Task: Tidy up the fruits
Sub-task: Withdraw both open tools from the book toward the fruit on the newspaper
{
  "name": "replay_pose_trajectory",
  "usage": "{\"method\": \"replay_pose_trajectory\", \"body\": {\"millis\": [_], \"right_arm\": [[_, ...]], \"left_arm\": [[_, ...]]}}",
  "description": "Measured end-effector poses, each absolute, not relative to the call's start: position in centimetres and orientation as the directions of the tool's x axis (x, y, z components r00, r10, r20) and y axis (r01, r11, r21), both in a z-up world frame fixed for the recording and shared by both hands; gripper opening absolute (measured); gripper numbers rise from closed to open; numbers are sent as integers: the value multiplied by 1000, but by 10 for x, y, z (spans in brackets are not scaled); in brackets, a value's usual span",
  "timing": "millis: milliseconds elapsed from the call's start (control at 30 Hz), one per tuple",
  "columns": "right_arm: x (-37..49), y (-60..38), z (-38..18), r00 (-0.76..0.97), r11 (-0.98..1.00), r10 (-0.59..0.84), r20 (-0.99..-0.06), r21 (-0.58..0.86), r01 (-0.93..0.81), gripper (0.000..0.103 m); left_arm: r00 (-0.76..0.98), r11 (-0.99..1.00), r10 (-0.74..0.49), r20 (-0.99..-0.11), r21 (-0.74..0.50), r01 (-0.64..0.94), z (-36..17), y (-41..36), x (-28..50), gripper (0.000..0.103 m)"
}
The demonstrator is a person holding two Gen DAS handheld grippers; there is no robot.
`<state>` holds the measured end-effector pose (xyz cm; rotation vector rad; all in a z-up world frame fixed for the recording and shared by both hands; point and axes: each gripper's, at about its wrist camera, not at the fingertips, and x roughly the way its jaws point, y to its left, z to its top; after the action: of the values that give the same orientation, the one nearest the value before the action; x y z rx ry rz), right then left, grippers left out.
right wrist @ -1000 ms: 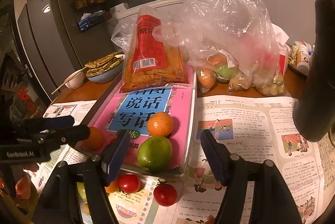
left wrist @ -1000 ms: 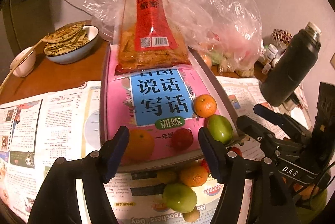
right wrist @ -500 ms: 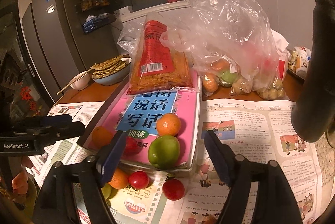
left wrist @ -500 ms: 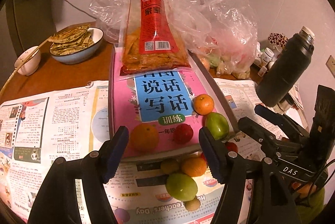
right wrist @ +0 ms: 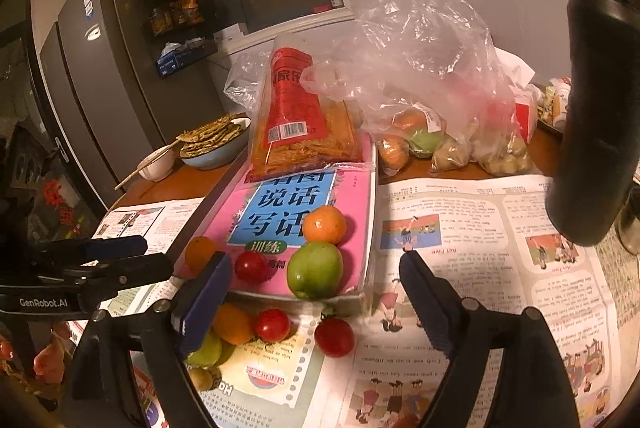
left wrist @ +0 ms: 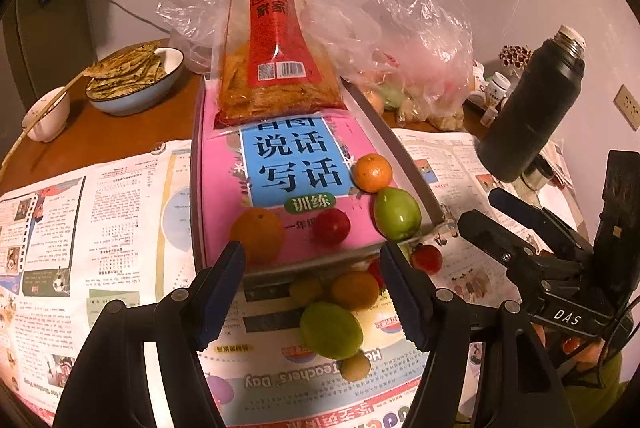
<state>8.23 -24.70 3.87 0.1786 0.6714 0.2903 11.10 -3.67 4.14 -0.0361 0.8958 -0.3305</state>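
Note:
A pink book (left wrist: 224, 195) (right wrist: 360, 195) lies on the newspaper. On its near end sit an orange (left wrist: 257, 232), a red tomato (left wrist: 331, 226) (right wrist: 250, 266), a green fruit (left wrist: 397, 214) (right wrist: 315, 270) and a small orange (left wrist: 373, 172) (right wrist: 324, 224). More fruit lies on the paper in front: a green fruit (left wrist: 331, 330), an orange (left wrist: 354, 290) (right wrist: 233, 324), tomatoes (right wrist: 334, 336). My left gripper (left wrist: 312, 292) is open and empty just short of the book. My right gripper (right wrist: 312, 302) is open and empty above the loose tomatoes.
A snack bag (left wrist: 276, 67) rests on the book's far end. Plastic bags with fruit (right wrist: 432, 131) stand behind. A black thermos (left wrist: 528, 107) stands at the right. A bowl of flatbread (left wrist: 132, 79) and a small cup (left wrist: 46, 113) sit at the far left.
Both grippers have drawn back and risen a little from the book, so more of the loose fruit in front shows. The fruit has not moved.

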Motion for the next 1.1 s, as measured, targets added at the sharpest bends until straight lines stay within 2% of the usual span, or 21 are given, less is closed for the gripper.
{"method": "replay_pose_trajectory", "body": {"millis": [1100], "right_arm": [[46, -234, 25, 716, 932, 360, -599, 265, -247, 93]], "left_arm": [[543, 944, -287, -789, -138, 300, 27, -44, 76, 71]]}}
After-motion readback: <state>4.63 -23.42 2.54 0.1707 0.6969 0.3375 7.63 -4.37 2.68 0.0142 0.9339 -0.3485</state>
